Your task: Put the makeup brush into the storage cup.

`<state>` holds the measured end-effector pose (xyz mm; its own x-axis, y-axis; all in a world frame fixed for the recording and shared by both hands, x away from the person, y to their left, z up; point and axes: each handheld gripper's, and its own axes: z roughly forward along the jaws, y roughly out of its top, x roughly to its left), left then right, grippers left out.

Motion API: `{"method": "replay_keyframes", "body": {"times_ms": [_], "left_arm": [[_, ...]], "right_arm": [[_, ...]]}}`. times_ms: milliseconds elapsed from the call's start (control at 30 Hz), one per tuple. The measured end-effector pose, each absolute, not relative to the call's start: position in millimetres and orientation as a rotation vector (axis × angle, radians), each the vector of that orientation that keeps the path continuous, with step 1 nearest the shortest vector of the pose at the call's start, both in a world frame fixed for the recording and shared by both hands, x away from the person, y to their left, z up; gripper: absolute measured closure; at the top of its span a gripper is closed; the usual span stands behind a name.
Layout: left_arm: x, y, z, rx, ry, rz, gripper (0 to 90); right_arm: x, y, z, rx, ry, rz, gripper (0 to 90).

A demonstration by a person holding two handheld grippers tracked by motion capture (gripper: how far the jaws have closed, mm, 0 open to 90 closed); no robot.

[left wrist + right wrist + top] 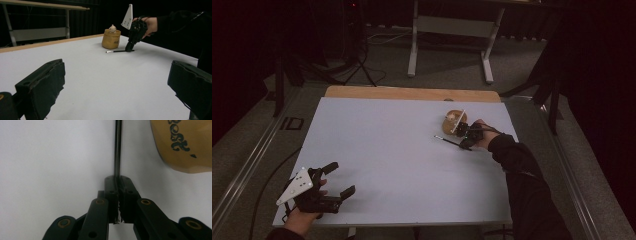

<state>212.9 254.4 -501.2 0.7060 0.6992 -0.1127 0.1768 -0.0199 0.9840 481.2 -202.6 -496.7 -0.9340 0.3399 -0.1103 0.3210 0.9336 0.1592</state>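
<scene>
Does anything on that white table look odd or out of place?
Nothing looks spilled or broken. The thin black stick lies flat beside the upright tan pot, its end pinched in the right claw. The left claw hangs open, holding nothing.

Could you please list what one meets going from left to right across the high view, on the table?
Left gripper, jaws apart at the near left → thin black stick lying on the table → right gripper, shut on the stick's right end. The tan pot overlaps these, so I leave it out.

Dim, dark surroundings; the white table (402,150) is evenly lit, with near black jaws softly blurred.
</scene>
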Motion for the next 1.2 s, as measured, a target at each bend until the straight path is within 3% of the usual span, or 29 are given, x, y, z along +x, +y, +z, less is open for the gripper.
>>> {"method": "replay_keyframes", "body": {"times_ms": [1200], "left_arm": [[214.1, 247.7, -500.1, 1.581, 0.732, 0.465, 1.5]], "right_arm": [[435.8, -203.5, -465.6, 0.577, 2.967, 0.425, 85.7]]}}
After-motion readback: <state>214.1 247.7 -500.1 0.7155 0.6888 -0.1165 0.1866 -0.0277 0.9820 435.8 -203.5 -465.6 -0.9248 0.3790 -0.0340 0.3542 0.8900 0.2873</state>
